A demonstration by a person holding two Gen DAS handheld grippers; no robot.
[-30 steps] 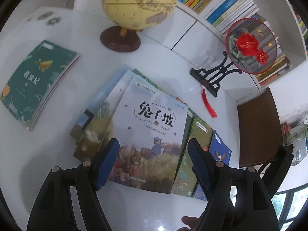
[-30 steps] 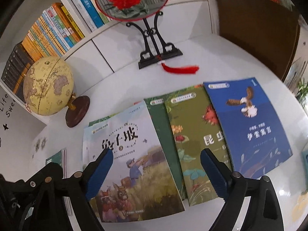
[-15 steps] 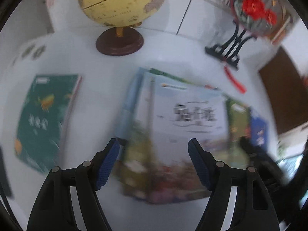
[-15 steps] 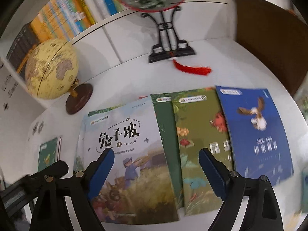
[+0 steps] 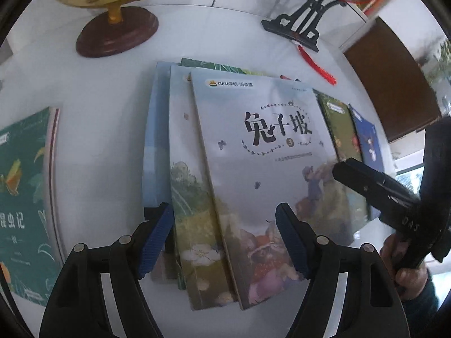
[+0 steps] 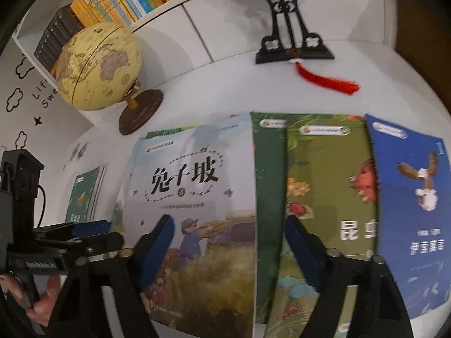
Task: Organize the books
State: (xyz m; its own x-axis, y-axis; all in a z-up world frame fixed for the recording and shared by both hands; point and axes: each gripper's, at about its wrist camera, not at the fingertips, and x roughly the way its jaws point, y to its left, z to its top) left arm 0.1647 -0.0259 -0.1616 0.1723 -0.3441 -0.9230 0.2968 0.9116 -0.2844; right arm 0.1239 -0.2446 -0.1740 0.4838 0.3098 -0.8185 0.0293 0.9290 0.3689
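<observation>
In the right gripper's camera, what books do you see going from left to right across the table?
Small green book far left → pale rabbit-hill book → dark green book → olive insect book → blue eagle book.

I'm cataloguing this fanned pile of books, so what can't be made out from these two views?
- Pale blue bottom book: in the left wrist view only an edge strip shows; the pale rabbit-cover book and others overlap it.
- Olive green insect book: in the right wrist view its title is cut short by the overlapping blue eagle book.
- Dark green book: only a strip shows, title hidden.
</observation>
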